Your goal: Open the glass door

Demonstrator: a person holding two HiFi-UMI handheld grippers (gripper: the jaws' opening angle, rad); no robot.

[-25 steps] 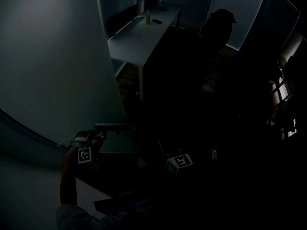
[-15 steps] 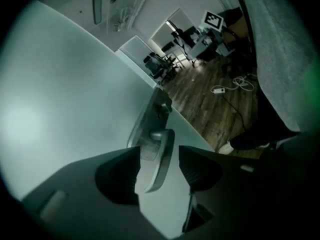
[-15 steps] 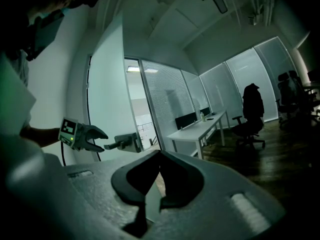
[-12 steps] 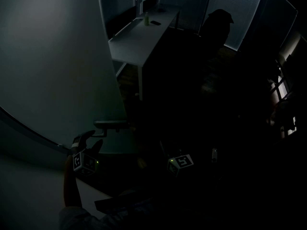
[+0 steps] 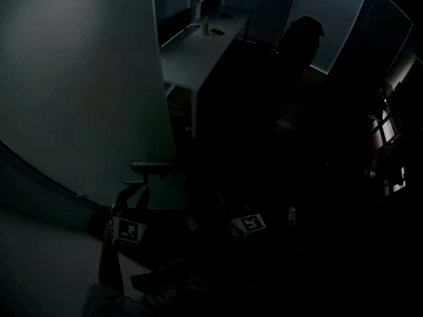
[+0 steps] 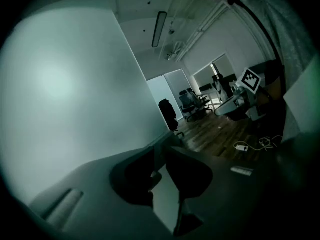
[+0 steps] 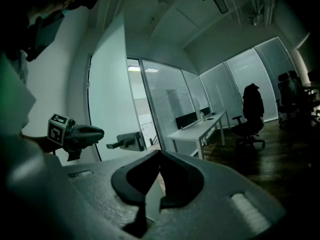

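Note:
The room is dark. The frosted glass door (image 5: 86, 91) fills the left of the head view, and its lever handle (image 5: 153, 168) sticks out near the door's edge. My left gripper (image 5: 135, 193) hangs just below and left of the handle, apart from it. Its jaws are closing to a narrow slit with nothing between them (image 6: 159, 156). The right gripper view shows the left gripper (image 7: 85, 133) short of the handle (image 7: 125, 142). My right gripper (image 7: 159, 159) is shut and empty. It is held low to the right, and only its marker cube (image 5: 248, 223) shows in the head view.
Past the door's edge stands a long white desk (image 5: 198, 48) with small items on it. A dark office chair (image 5: 301, 35) stands before blinds-covered glass walls. Cables and a power strip (image 6: 242, 147) lie on the wooden floor. The area right of the door is too dark to read.
My left gripper has come away from the handle's left end, rolled over, and shifted a little right beneath the handle. Its jaws spread and then narrowed. The right gripper has stayed put.

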